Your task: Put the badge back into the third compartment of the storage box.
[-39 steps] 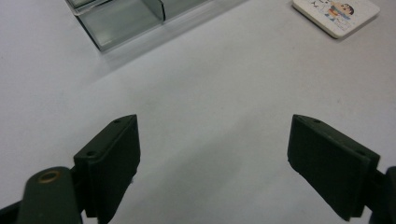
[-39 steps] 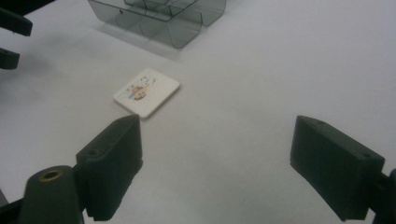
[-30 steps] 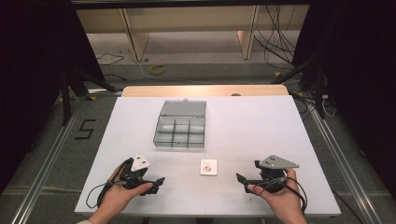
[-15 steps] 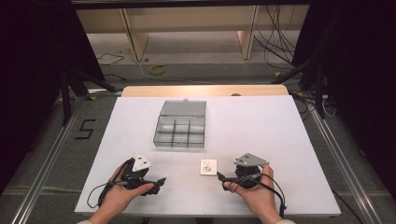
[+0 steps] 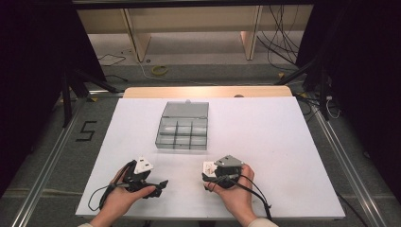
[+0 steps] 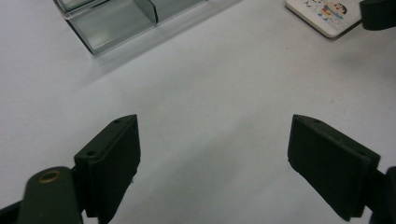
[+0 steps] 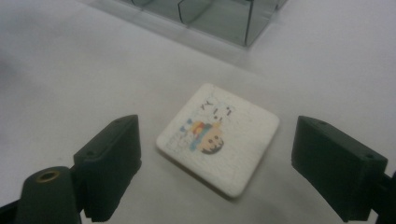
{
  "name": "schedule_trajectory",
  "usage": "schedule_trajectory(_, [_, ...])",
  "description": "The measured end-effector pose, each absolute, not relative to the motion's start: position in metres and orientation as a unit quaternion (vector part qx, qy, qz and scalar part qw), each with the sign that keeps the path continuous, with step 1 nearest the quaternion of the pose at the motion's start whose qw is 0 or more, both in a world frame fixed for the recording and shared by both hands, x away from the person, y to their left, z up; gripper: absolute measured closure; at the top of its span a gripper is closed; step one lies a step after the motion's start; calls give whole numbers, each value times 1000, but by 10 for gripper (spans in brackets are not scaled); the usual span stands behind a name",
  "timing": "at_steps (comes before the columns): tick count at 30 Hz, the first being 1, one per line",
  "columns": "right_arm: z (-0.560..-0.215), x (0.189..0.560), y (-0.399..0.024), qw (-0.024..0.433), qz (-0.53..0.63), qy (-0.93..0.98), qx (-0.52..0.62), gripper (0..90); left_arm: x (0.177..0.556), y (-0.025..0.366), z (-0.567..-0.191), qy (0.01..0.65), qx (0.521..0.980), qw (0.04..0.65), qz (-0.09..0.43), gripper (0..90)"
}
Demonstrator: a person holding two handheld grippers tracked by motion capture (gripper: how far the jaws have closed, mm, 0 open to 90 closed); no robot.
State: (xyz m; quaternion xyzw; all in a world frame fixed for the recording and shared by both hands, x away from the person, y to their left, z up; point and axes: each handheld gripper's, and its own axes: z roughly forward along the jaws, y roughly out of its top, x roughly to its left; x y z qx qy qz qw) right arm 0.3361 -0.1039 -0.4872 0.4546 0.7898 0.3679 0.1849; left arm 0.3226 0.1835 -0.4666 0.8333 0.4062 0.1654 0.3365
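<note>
White bench (image 5: 265, 127): right gripper (image 7: 217, 161) has slid left, its spread fingers now straddling the picture tile (image 7: 218, 143), ready to pinch; left gripper (image 6: 215, 154) waits, fingers spread.

White table (image 5: 283, 142) on grey floor (image 5: 47, 156), wooden shelving (image 5: 189, 28) behind, dark curtains (image 5: 28, 71) at both sides.

One white rectangular table (image 5: 283, 142) is carrying one clear grey plastic compartment box (image 5: 182, 126) and one small white square tile with a cartoon print (image 7: 218, 138). Two black two-jaw grippers are lying in two hands: the left gripper (image 5: 158, 185) and the right gripper (image 5: 208, 178). One hinged lid is standing open on the box.
</note>
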Motion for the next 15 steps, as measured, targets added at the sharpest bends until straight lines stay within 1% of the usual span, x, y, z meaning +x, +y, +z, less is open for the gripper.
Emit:
schedule_trajectory(8, [-490, 344, -85, 211, 340, 774, 490, 165, 323, 183, -467, 405, 834, 337, 165, 167])
schedule_trajectory(10, [-490, 345, -81, 211, 341, 766, 502, 170, 323, 183, -467, 404, 836, 334, 163, 166])
schedule_trajectory(15, [-494, 345, -72, 230, 321, 759, 517, 189, 323, 184, -467, 403, 835, 335, 164, 167])
